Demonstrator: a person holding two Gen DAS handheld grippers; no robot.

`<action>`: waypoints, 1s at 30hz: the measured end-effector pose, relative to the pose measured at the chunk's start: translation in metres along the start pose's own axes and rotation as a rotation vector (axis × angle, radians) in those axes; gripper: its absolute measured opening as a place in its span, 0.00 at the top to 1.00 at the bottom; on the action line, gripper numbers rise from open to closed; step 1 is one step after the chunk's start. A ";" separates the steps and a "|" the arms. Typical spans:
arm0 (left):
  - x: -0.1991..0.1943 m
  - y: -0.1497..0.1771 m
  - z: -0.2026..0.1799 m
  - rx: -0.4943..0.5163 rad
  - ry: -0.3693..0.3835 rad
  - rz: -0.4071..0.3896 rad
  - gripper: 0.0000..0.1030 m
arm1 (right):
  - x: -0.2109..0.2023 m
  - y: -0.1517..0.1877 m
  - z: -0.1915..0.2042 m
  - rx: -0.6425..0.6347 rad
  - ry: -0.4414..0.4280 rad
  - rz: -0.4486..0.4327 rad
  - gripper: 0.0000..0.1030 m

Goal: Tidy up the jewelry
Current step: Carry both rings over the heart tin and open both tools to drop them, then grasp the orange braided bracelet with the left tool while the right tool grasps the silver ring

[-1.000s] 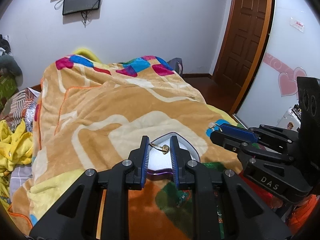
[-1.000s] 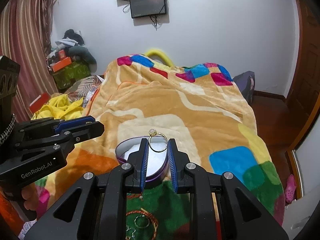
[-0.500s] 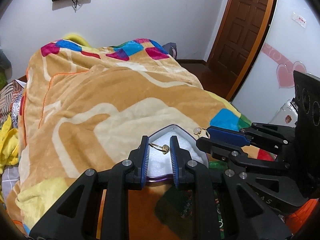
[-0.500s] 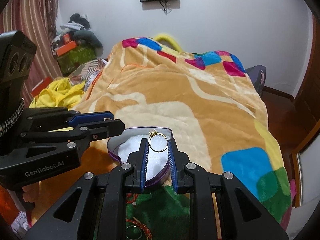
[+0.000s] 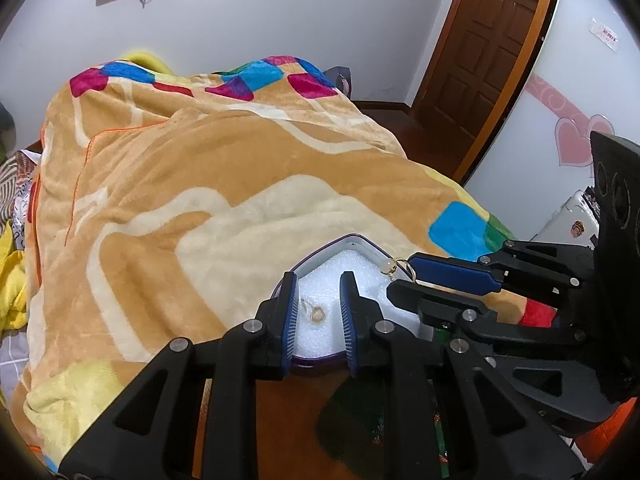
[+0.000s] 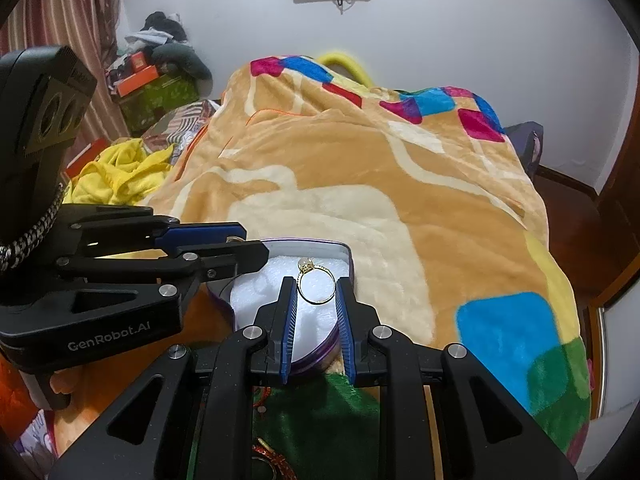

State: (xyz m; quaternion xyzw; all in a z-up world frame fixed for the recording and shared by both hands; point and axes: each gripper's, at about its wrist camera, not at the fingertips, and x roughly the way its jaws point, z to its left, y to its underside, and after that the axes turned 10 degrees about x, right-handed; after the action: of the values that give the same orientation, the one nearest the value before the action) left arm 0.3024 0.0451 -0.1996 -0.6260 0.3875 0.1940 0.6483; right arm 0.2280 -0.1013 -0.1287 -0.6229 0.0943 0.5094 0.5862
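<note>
A purple heart-shaped box with white foam lining lies open on the bed; it also shows in the right wrist view. My left gripper is open over the foam, and a small gold earring lies on the foam between its fingers. My right gripper is shut on a gold ring with a pale stone, held just above the box. In the left wrist view the ring shows at the right gripper's tip, over the box's right edge.
An orange patterned blanket covers the bed. Red and gold jewelry lies on a green patch near me. Yellow clothes and boxes are at the left. A brown door is at the right.
My left gripper let go of the gold earring, which now lies on the foam. Both grippers came lower and closer over the box. The right gripper still holds the ring.
</note>
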 end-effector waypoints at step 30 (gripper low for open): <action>-0.078 0.017 -0.039 0.071 -0.106 -0.077 0.68 | -0.063 0.008 0.006 0.034 0.056 -0.073 0.80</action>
State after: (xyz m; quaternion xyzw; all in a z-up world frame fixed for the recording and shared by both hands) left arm 0.2314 0.0278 -0.1493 -0.6059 0.3349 0.1879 0.6967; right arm 0.1901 -0.1295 -0.0852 -0.6300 0.0963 0.4682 0.6120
